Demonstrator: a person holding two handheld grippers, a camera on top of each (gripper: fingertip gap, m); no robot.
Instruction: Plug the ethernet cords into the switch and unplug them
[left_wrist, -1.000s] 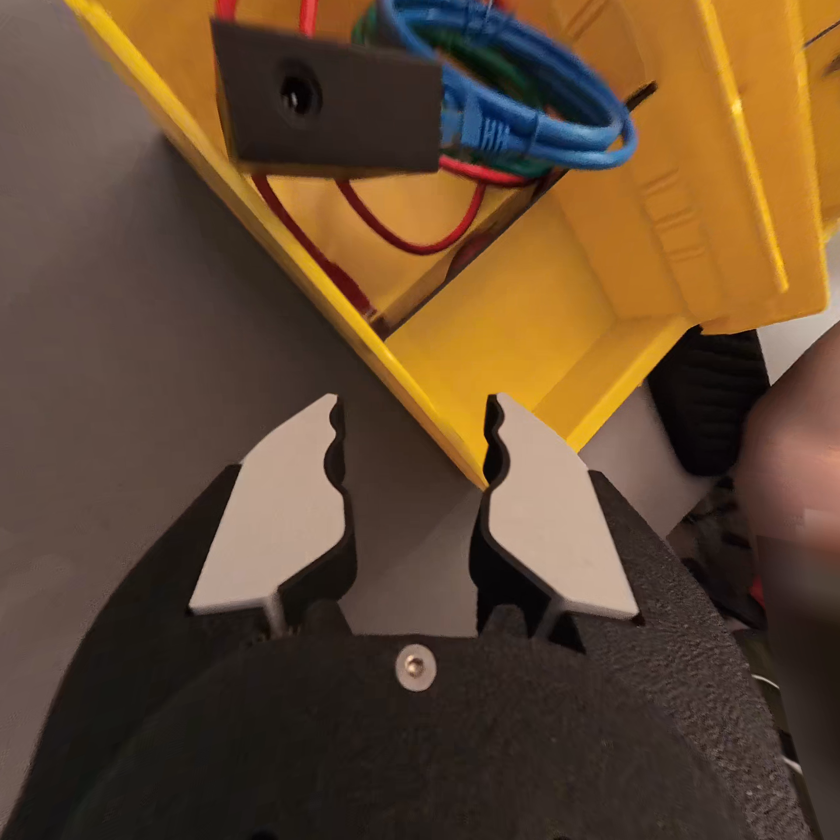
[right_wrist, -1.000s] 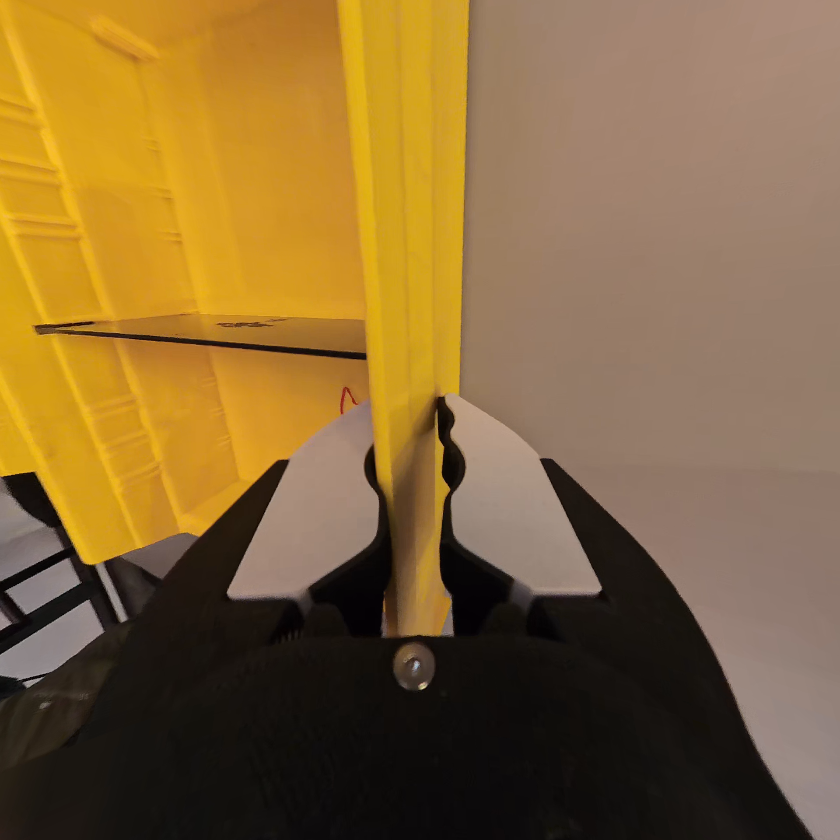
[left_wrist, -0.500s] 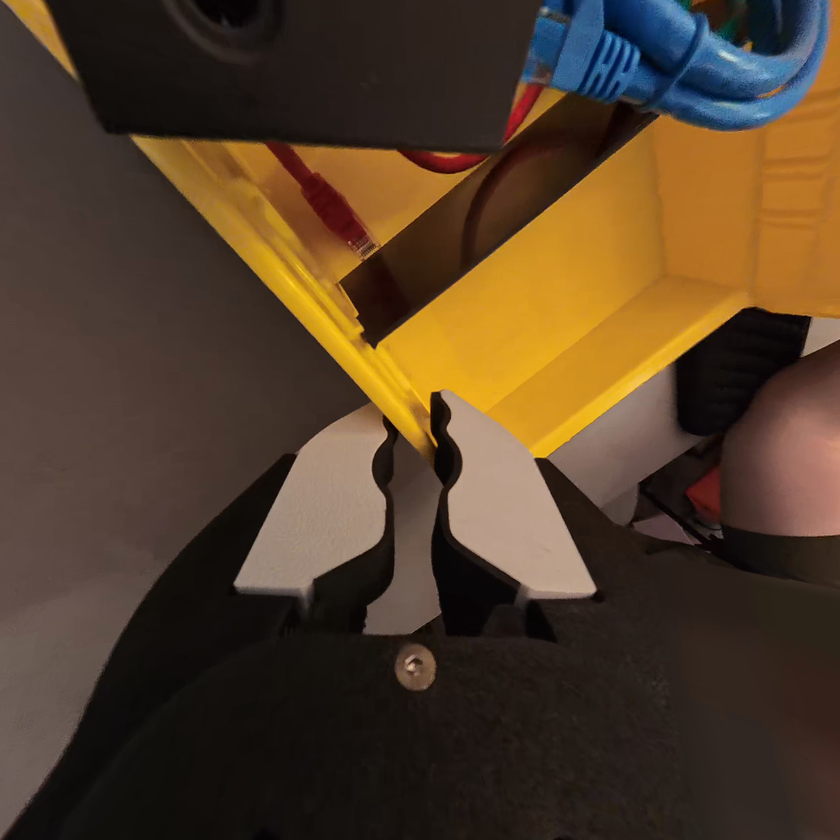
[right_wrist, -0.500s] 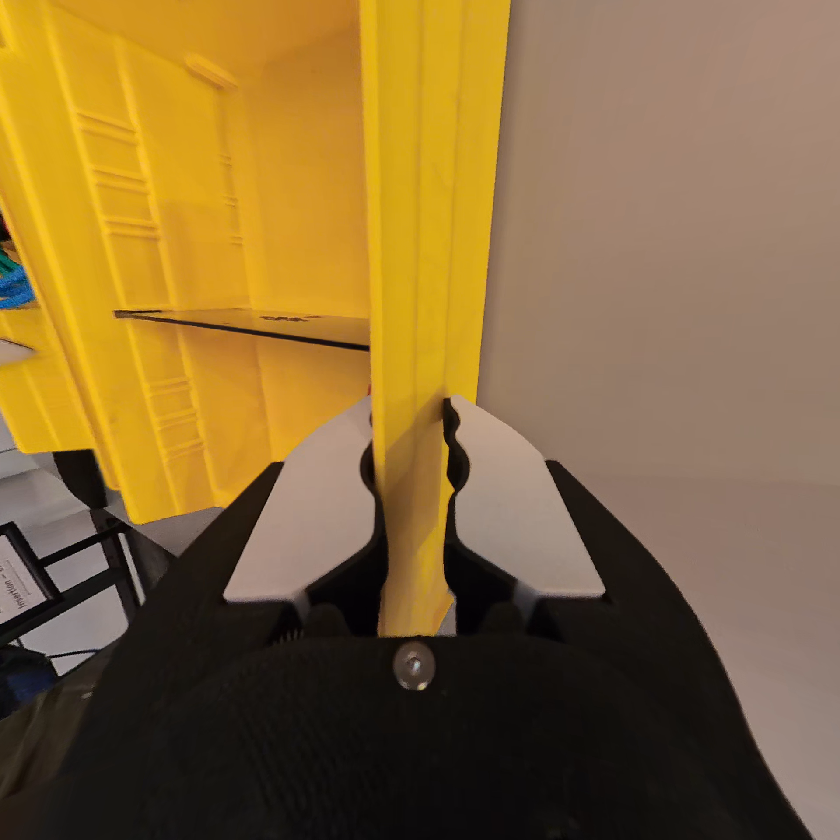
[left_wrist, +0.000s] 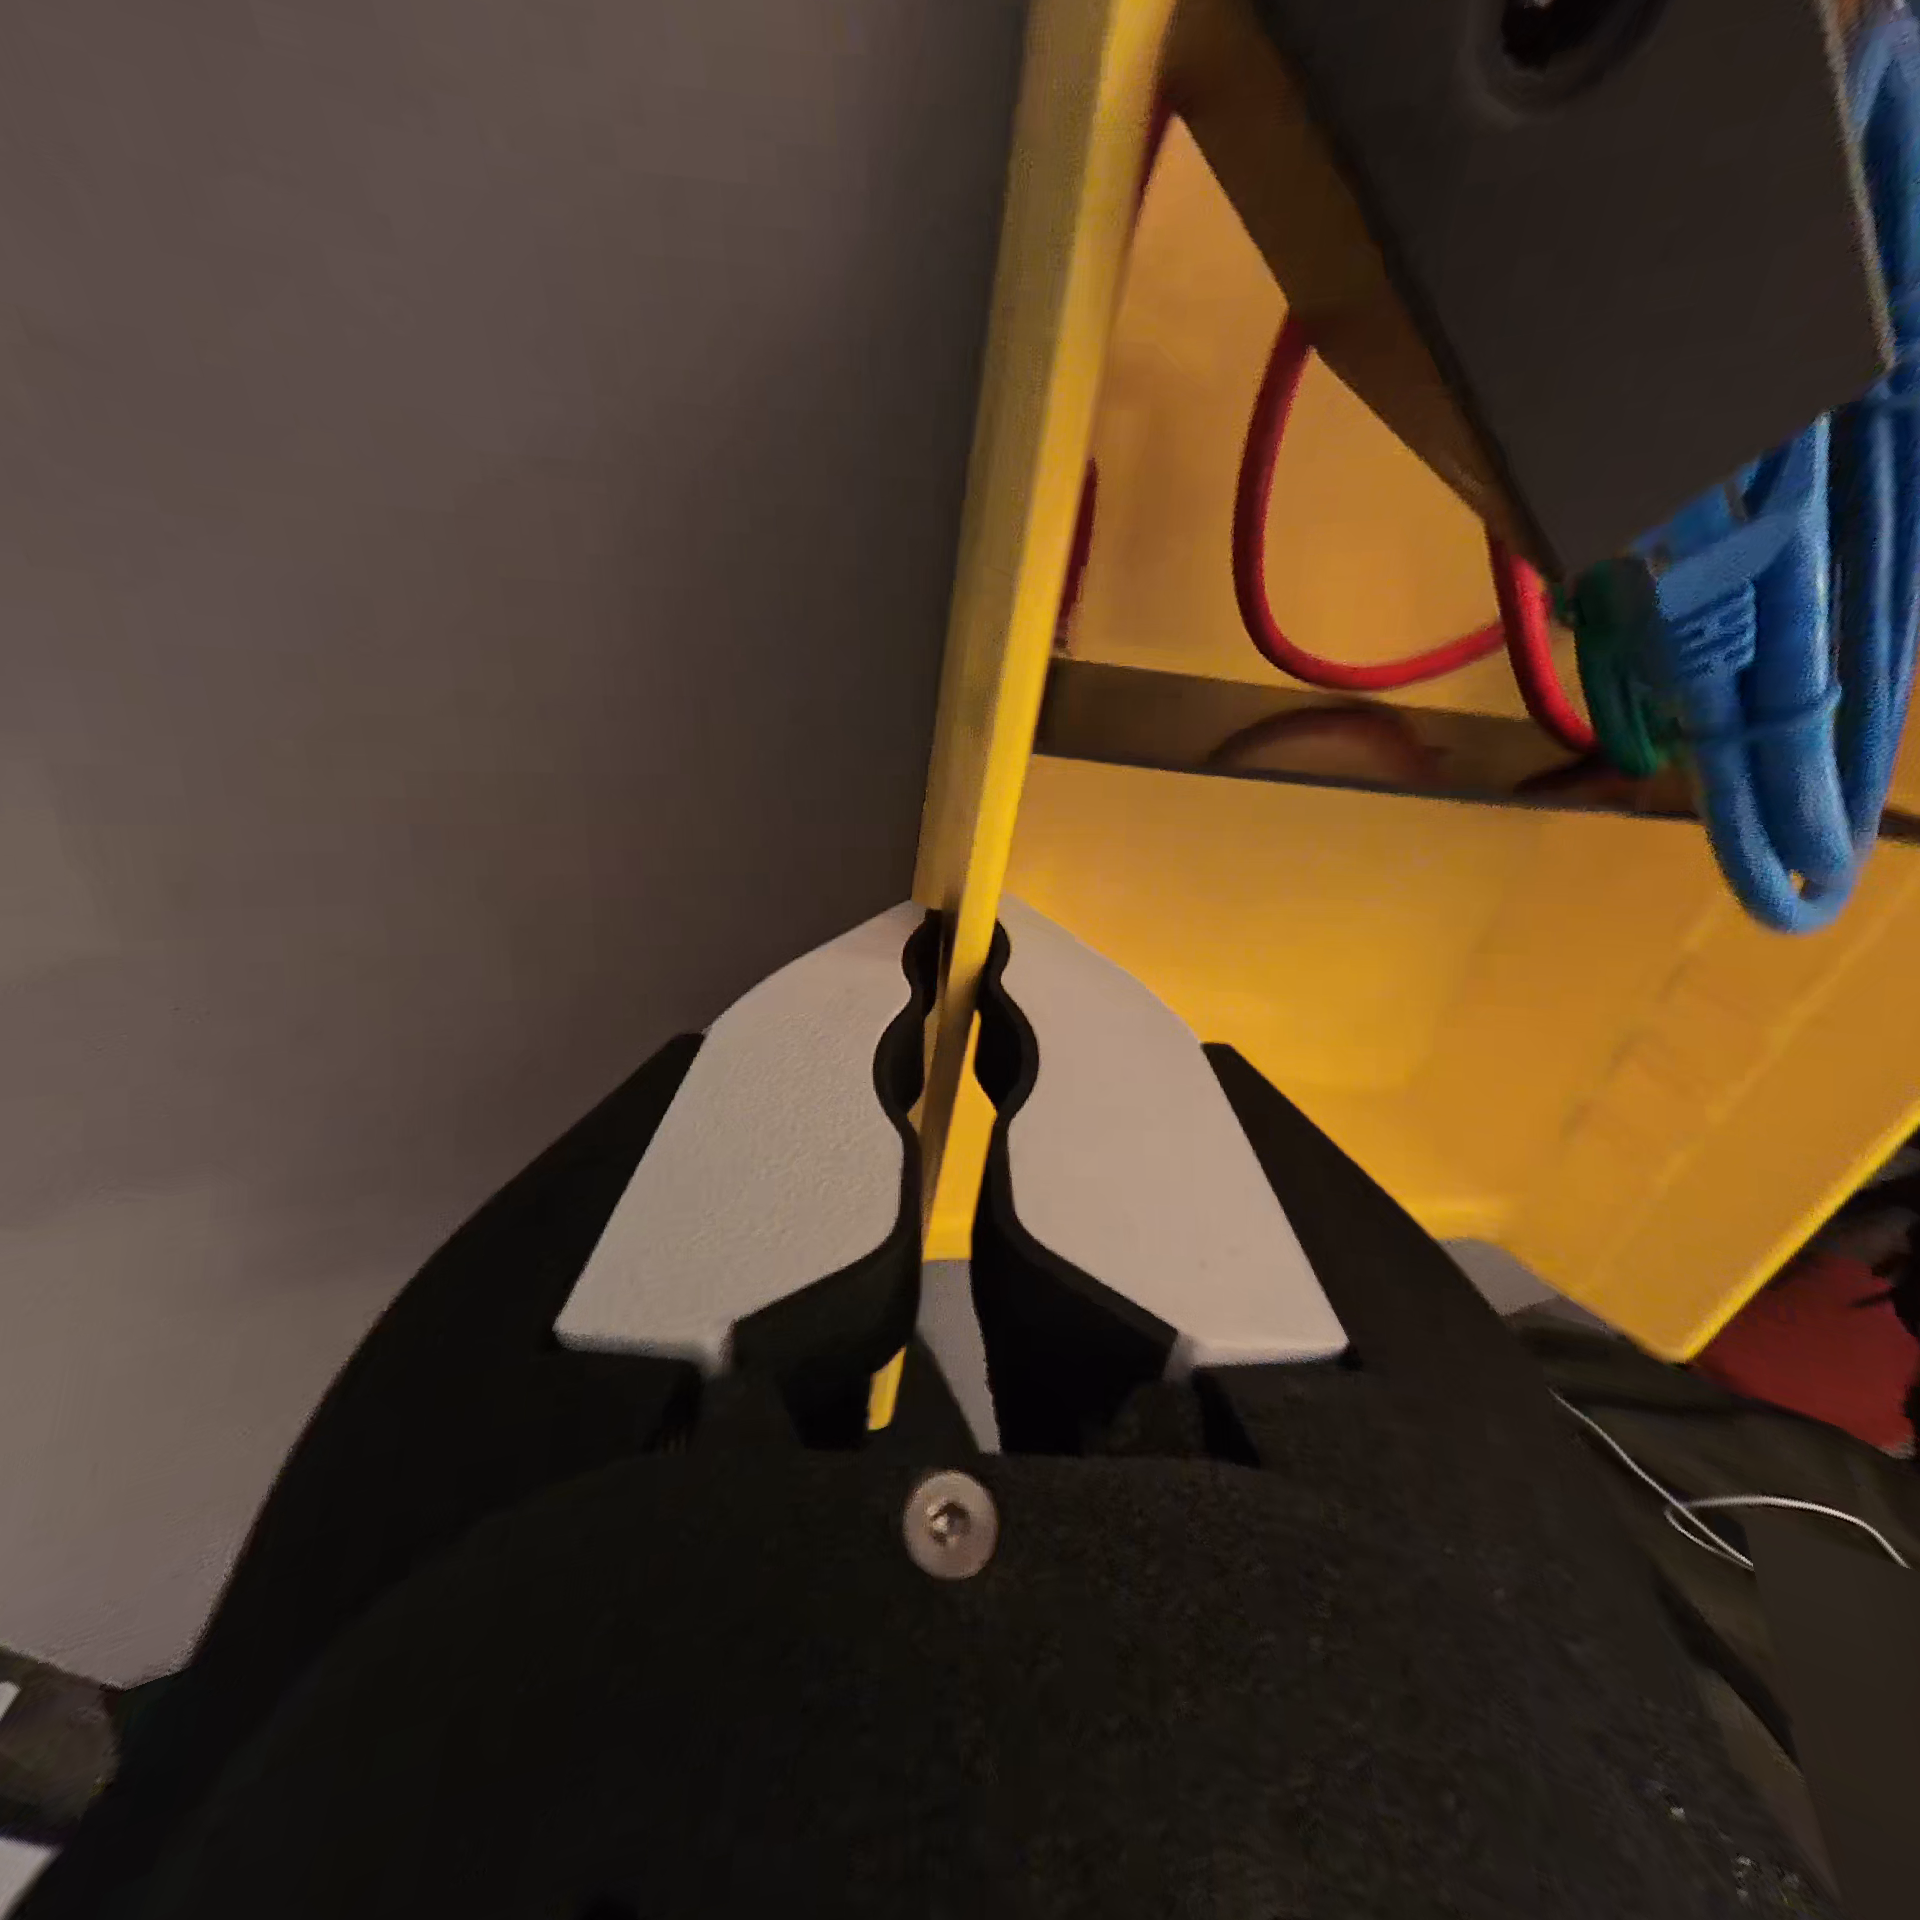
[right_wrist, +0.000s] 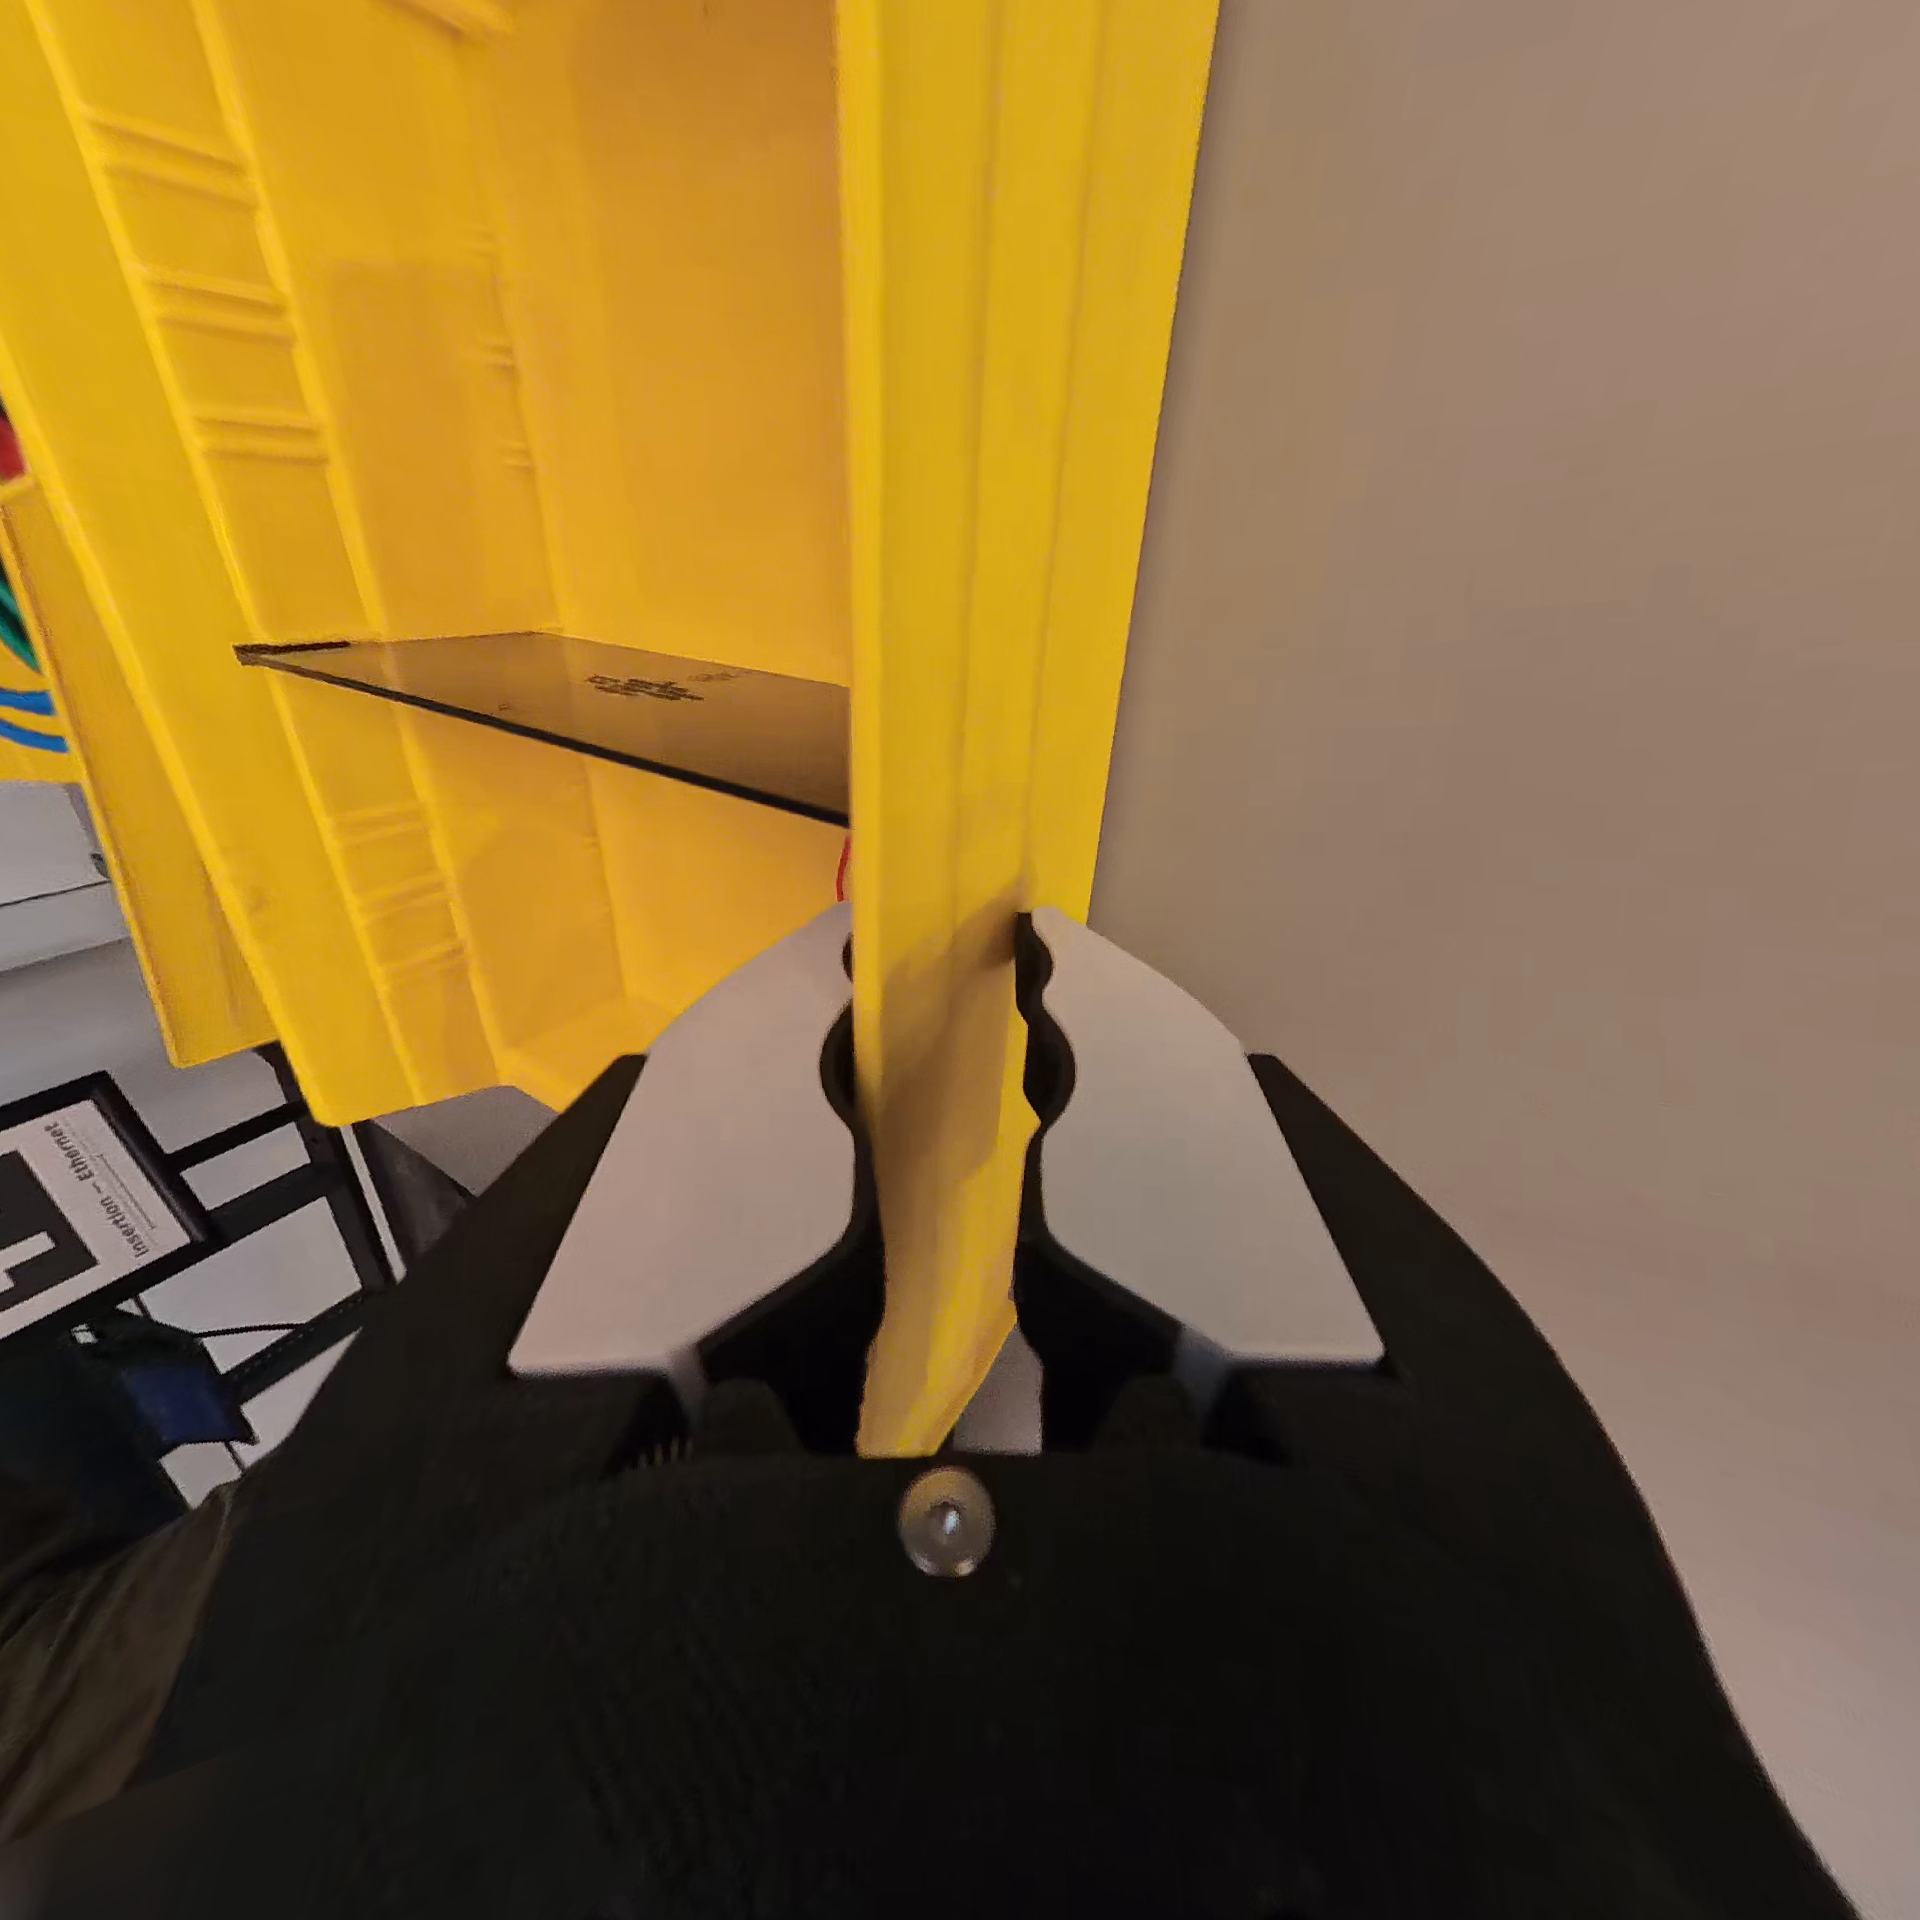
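Each gripper, the left gripper (left_wrist: 956, 1023) and the right gripper (right_wrist: 940, 1039), is clamped on a rim of the yellow bin (left_wrist: 1299, 935), apparently to carry it, while the ethernet cords (left_wrist: 1766, 707) and black switch (left_wrist: 1621, 270) sit inside at upper right of the left wrist view.

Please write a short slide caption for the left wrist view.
Left gripper clamps the yellow bin's thin wall; coiled blue cord inside.
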